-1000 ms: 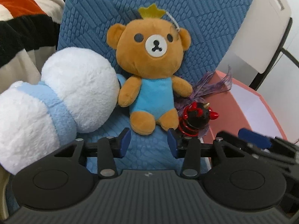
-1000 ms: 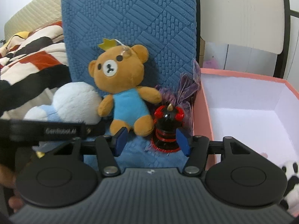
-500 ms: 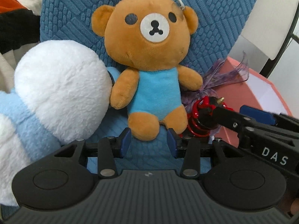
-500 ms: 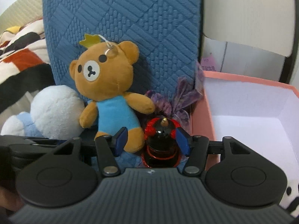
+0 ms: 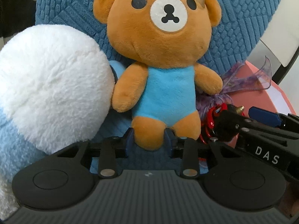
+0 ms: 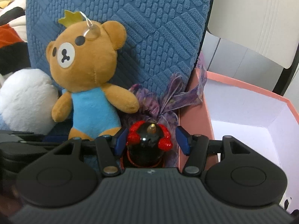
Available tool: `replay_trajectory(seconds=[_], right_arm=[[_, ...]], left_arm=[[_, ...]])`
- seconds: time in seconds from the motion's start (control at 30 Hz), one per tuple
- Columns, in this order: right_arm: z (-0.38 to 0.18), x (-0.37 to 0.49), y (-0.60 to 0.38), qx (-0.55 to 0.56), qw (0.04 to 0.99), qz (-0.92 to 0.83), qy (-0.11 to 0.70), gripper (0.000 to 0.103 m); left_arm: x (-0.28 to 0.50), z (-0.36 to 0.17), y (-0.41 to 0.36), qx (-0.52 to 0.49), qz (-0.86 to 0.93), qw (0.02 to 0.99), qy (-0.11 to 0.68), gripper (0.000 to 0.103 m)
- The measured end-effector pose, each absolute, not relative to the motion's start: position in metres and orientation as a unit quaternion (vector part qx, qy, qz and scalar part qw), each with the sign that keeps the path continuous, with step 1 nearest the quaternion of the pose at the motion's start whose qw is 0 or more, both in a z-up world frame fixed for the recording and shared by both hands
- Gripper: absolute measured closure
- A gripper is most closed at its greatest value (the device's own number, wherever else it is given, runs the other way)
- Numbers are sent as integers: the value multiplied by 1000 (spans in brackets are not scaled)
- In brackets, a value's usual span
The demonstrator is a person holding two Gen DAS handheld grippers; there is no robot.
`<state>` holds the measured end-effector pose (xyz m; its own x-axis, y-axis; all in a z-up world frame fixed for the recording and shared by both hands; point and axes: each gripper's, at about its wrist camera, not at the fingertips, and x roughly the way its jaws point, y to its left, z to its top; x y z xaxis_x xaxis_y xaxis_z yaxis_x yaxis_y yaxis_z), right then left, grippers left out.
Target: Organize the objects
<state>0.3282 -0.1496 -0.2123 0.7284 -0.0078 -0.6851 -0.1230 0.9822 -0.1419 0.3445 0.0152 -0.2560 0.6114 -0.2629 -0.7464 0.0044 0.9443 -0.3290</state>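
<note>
Left gripper (image 5: 149, 140) open, fingers either side of the bear (image 5: 160, 71)'s foot at 12 o'clock. Right gripper (image 6: 151, 140) open, straddling the upright black-red toy (image 6: 147, 143). Box (image 6: 194, 115) lies at 3 o'clock; right gripper nearer it.

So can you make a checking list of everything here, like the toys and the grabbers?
Surface: blue cushion, textured, toys resting against it.
Job's things: teddy bear in a blue outfit, sitting upright; black and red figure beside it; pink box, open.
Clutter: white and blue plush touching the bear's arm; purple ribbon behind the figure.
Grippers: left gripper around the bear's foot, pads at its sides; right gripper open, straddling the figure.
Cables: nothing seen.
Surroundings: striped blanket on the left; white chair behind the box.
</note>
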Motion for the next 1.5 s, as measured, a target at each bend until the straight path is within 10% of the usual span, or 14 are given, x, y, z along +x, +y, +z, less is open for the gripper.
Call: replay_trajectory(seconds=[1.5], right_arm=[[-190, 145, -153, -66, 916, 109, 381, 52]], left_arm=[[136, -202, 40, -155, -64, 892, 419, 78]])
